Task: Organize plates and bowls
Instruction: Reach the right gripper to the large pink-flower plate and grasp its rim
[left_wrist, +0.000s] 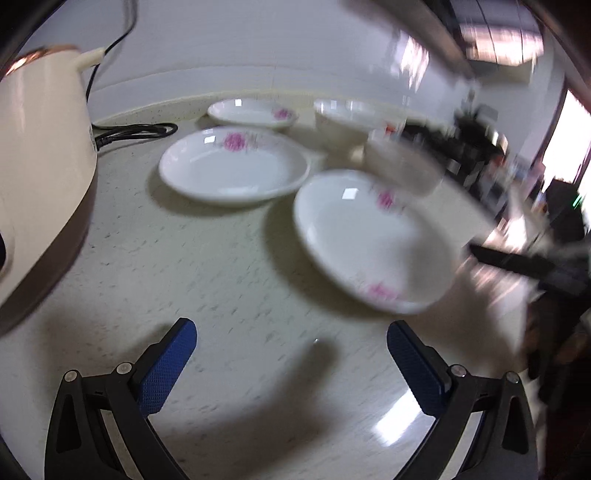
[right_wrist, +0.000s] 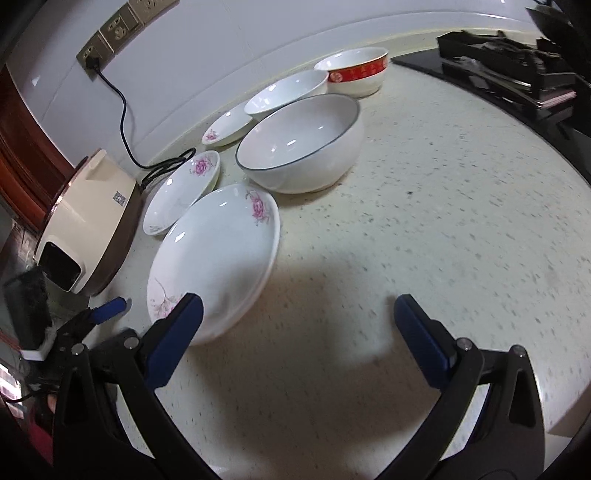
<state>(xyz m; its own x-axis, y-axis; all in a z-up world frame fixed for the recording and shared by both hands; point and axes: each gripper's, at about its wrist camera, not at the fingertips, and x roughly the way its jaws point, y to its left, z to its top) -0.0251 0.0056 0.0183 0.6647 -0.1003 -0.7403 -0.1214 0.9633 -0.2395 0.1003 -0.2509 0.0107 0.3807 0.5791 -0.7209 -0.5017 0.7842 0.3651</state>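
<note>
Speckled worktop (left_wrist: 229, 280) — three white floral plates: nearest plate (left_wrist: 373, 240) at right (blurred), middle plate (left_wrist: 234, 166) behind it, far plate (left_wrist: 253, 112) by the wall. Cream cooker (left_wrist: 40, 177) at left, black cord (left_wrist: 136, 131) beside it. Left gripper (left_wrist: 291, 362) — blue fingers (left_wrist: 166, 373) spread apart, holding nothing.

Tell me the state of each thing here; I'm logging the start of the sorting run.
left gripper: jaws open, empty, above the counter.
right gripper: jaws open, empty.
nearest floral plate: upright, empty, apart from the rest.
middle floral plate: upright, empty.
far floral plate: empty, by the wall.
grey-rimmed bowl: upright, empty.
plain white bowl: upright, empty.
red-banded bowl: upright; inside hidden.
cooker cord: plugged in.
</note>
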